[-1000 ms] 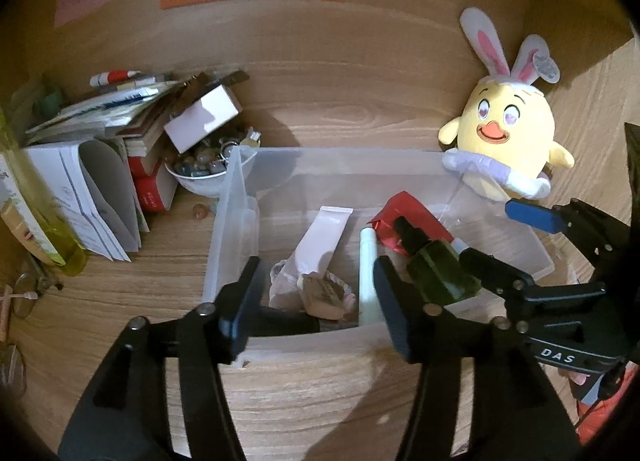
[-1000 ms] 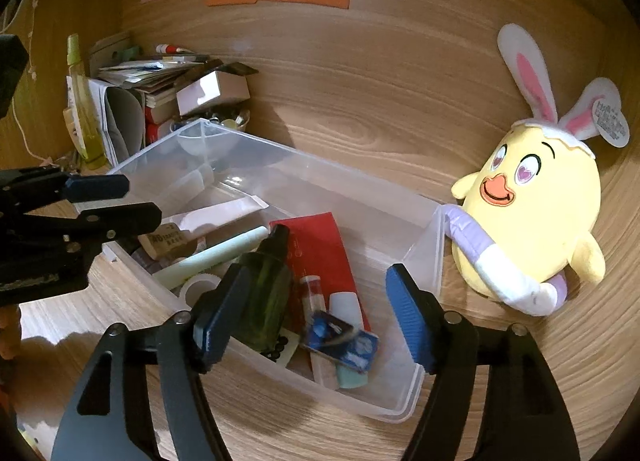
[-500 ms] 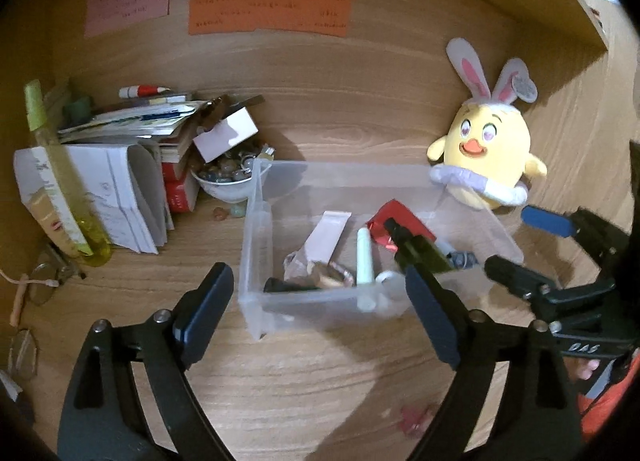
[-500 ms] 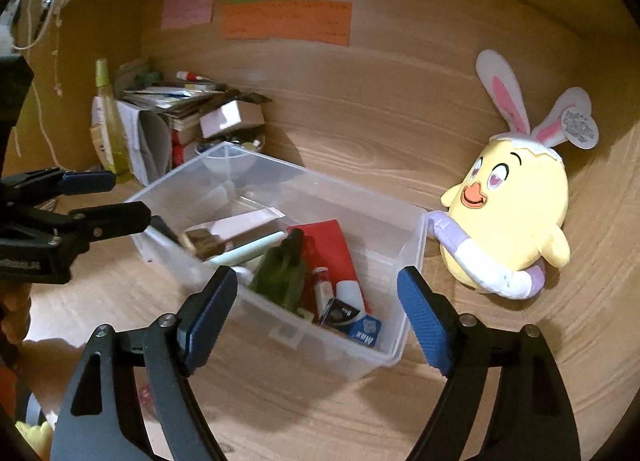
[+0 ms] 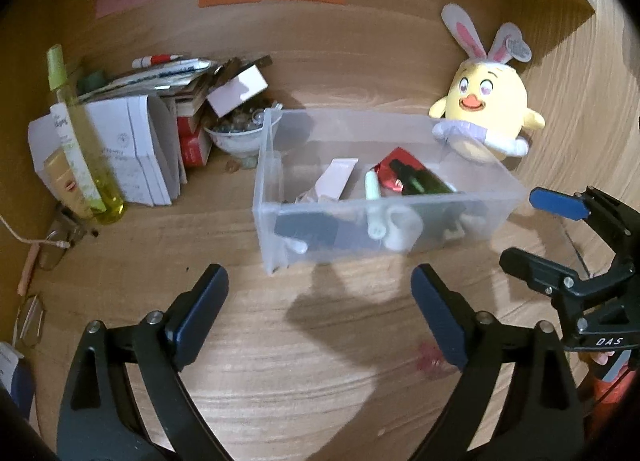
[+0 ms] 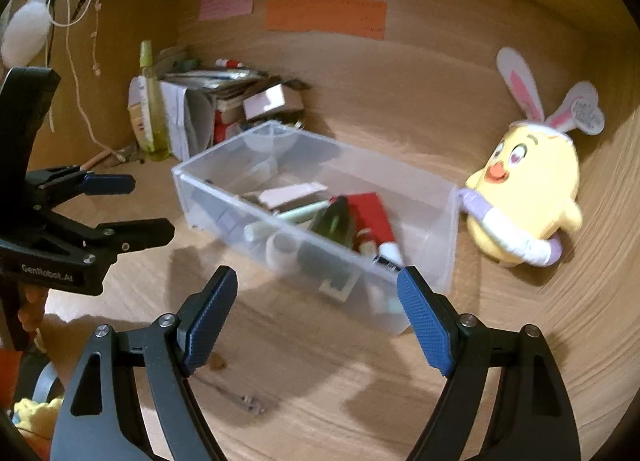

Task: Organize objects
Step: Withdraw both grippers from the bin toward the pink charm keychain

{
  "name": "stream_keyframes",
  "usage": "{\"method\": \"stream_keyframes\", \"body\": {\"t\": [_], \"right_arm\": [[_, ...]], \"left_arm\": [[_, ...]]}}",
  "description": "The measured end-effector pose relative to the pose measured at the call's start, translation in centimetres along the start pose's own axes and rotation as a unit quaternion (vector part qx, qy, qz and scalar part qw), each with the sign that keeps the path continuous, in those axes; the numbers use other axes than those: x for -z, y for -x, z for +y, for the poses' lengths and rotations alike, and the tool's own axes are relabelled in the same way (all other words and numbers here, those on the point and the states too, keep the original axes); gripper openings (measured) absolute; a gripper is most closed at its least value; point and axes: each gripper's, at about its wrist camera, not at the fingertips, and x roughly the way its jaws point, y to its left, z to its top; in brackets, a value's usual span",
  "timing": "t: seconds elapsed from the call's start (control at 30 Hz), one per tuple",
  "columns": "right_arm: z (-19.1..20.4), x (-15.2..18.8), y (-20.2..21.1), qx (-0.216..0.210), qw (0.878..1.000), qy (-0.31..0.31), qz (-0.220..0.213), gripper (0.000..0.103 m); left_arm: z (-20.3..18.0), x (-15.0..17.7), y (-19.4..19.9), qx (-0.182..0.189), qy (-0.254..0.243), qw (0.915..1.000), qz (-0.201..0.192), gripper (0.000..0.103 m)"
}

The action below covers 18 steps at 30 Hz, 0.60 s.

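Both jaws having just been opening, the left hand-held gripper and right hand-held gripper are hovering spread and empty at the lower frame, while the clear bin of small items is sitting mid-frame on the table beside a yellow plush chick.

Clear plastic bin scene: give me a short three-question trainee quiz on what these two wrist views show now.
1. True or false: the yellow plush chick with bunny ears lies inside the clear plastic bin.
2. Which item lies inside the bin? A) dark green bottle B) tall yellow-green spray bottle C) white bowl of small trinkets
3. Fill in: the left claw and right claw each hold ____.

Key
1. False; it sits outside, against the bin's far right corner.
2. A
3. Nothing; both stand open over the wooden desk, short of the bin.
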Motion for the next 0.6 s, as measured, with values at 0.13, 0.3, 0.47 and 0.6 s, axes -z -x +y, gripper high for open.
{"method": "stream_keyframes", "body": {"t": [0.13,0.3,0.47,0.6], "right_arm": [[0.7,1.2,-0.6,-0.017,1.0,0.005,0.021,0.08],[1.9,2.8,-1.0,-0.046,0.998,0.015,0.041,0.078],[2.8,3.7,-1.3,-0.077,0.995,0.021,0.055,0.051],[3.5,4.1,-2.2,-0.091,0.993,0.03,0.074,0.041]], "left_arm": [[0.1,1.0,0.0,-0.006,-0.004,0.9999,0.009,0.094],[0.7,2.1,0.0,-0.012,-0.001,0.9997,0.022,0.094],[0.8,3.2,-0.5,-0.011,-0.005,0.9991,0.04,0.094],[0.1,4.2,-0.7,-0.01,-0.019,0.9985,0.05,0.094]]}}
